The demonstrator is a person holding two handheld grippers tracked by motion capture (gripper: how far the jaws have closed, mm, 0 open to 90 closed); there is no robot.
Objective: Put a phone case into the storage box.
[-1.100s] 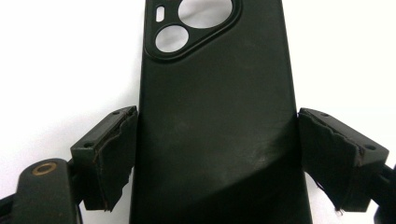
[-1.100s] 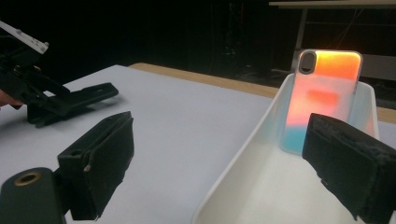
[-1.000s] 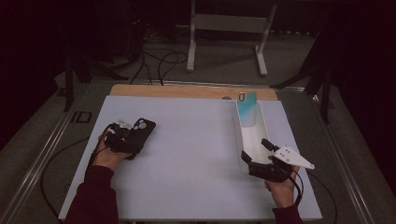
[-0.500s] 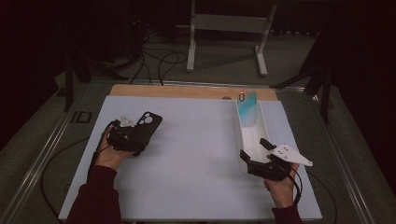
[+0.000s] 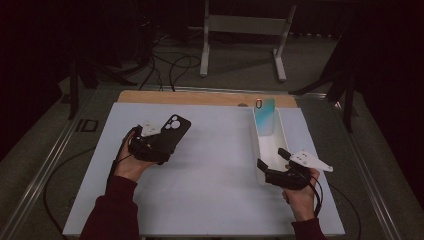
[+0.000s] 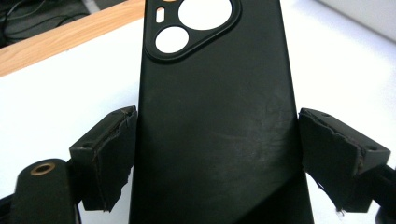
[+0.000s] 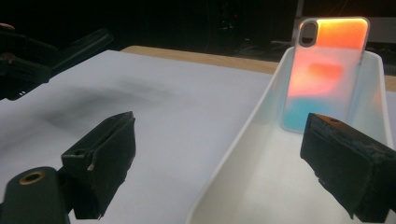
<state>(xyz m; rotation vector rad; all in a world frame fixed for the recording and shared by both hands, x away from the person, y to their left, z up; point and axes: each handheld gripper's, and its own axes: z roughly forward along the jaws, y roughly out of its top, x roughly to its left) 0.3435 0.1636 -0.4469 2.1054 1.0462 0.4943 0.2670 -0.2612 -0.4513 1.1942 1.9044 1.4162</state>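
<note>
The left gripper (image 5: 162, 142) sits at about nine o'clock on the bench (image 5: 210, 200) and carries a black phone case (image 5: 172, 131), which sticks out of it toward one o'clock, camera cut-outs at the far end. In the left gripper view the jaws pinch the case (image 6: 215, 116) by its two long edges, one pad against each side, and the case runs up between them over the white mat, with the wooden strip (image 6: 60, 37) of the bench edge at upper left. The right gripper (image 5: 274, 170) rests at about four o'clock, held by the person's right hand (image 5: 300, 197), with its grey plate on top. Its jaws are spread wide and pinch nothing; in the right gripper view they stand either side of the near end of a long white tray (image 7: 233, 186), the left jaw outside the tray wall and the right jaw over the tray's inside. A second phone case (image 7: 324, 70), shimmering orange to teal, leans upright against the tray's far end, at about one o'clock on the bench, well apart from the black one.
</note>
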